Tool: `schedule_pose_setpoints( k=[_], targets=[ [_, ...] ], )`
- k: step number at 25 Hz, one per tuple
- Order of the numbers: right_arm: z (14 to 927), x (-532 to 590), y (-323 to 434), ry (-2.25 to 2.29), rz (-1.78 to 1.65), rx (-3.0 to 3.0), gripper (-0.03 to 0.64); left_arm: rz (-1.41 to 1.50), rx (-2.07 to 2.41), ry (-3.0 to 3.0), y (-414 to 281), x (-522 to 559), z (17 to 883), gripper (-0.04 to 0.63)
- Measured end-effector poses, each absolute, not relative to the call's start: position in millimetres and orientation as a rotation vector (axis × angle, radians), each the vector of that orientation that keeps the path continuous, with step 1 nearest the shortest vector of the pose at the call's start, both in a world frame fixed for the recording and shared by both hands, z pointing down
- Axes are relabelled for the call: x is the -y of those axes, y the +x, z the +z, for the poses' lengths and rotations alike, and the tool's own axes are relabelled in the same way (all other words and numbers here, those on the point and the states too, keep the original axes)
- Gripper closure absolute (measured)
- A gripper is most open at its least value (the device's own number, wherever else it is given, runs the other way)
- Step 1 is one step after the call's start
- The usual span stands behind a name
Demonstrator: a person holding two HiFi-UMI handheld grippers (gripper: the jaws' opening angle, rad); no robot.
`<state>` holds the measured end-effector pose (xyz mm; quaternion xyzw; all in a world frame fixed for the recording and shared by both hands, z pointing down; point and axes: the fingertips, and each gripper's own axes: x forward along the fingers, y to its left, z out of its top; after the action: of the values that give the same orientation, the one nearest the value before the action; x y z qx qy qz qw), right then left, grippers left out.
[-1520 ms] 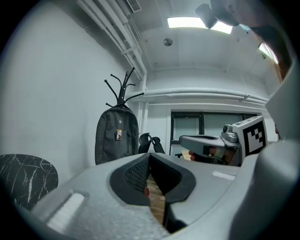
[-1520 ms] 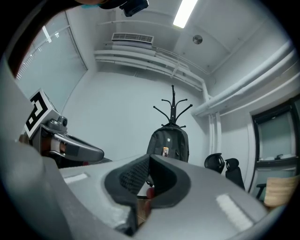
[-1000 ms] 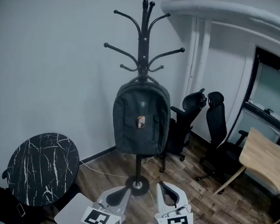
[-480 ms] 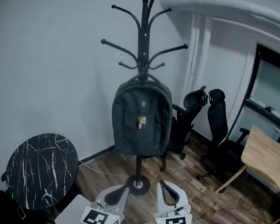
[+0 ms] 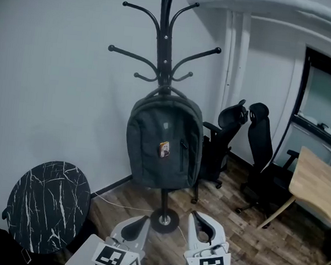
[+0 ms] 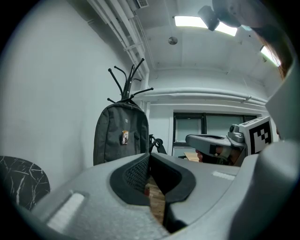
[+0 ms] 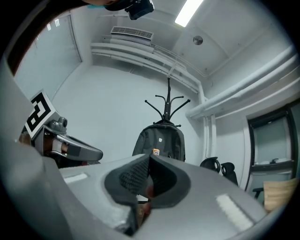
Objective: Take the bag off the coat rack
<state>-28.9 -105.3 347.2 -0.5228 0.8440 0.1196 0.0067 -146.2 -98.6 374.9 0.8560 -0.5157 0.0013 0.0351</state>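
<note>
A dark grey backpack with a small yellow tag hangs by its top loop on a black coat rack that stands against the white wall. It also shows in the left gripper view as the backpack and in the right gripper view as the backpack. My left gripper and right gripper are low in the head view, side by side, well short of the bag. Both are shut with nothing between their jaws.
The rack's round base rests on the wood floor just ahead of the grippers. A black marble round table is at the left. Two black office chairs and a wooden desk are at the right.
The view has drawn closer to the coat rack: the backpack looks larger and the rack's top now reaches the frame edge. Both grippers stay shut.
</note>
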Motion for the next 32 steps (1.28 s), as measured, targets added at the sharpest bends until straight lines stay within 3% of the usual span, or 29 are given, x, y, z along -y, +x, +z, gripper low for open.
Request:
schedule_pose_setpoints(
  k=[24,28,32],
  targets=[
    [350,233,-5,-1.639,0.361,-2.733,0.614,-0.048,1.720,2.525,-158,216,367,0.580],
    [351,250,0,-1.616,0.349,-2.752,0.605,-0.081,1.752,2.487,-163,231,366,0.528],
    [353,267,5,-1.590,0.337,-2.772,0.572,-0.093,1.802,2.455,-167,243,365,0.517]
  ],
)
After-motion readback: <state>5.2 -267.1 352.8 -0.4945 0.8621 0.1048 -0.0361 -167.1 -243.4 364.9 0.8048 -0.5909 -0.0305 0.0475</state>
